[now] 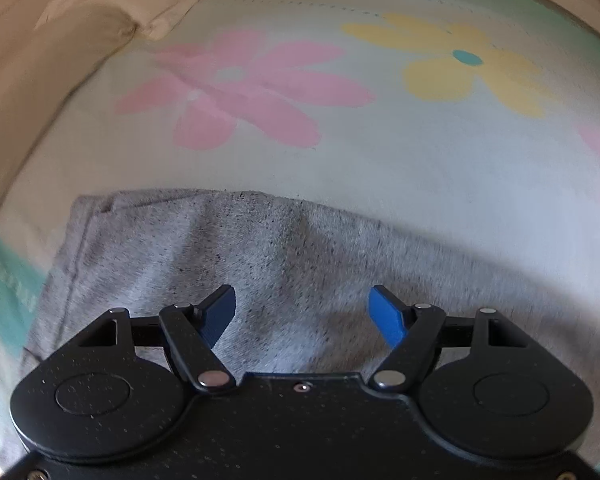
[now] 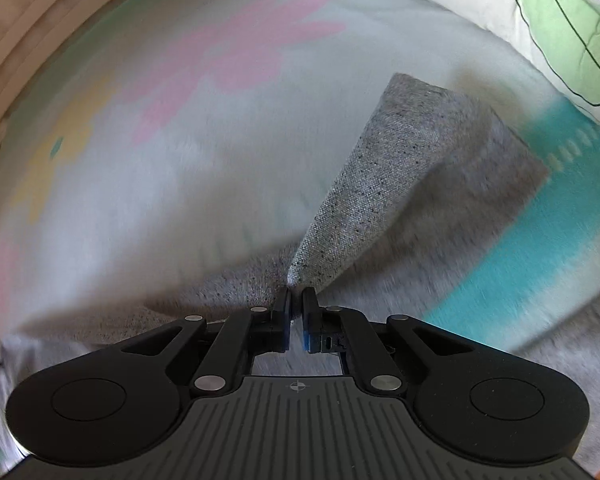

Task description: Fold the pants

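Pants [image 2: 380, 184], one grey pair, apparently pinched by clenched right tongs [image 2: 296, 300]; left tongs [image 1: 302, 308] hang released.

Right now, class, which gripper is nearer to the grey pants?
Right. The right gripper is shut on a fold of the grey pants; the left gripper hangs open over them.

Soft even daylight, no glare, faint shadow under the grey pants [image 2: 384, 184], strong fisheye bending and dark corners, motion blur heaviest in the right wrist view's lower edges.
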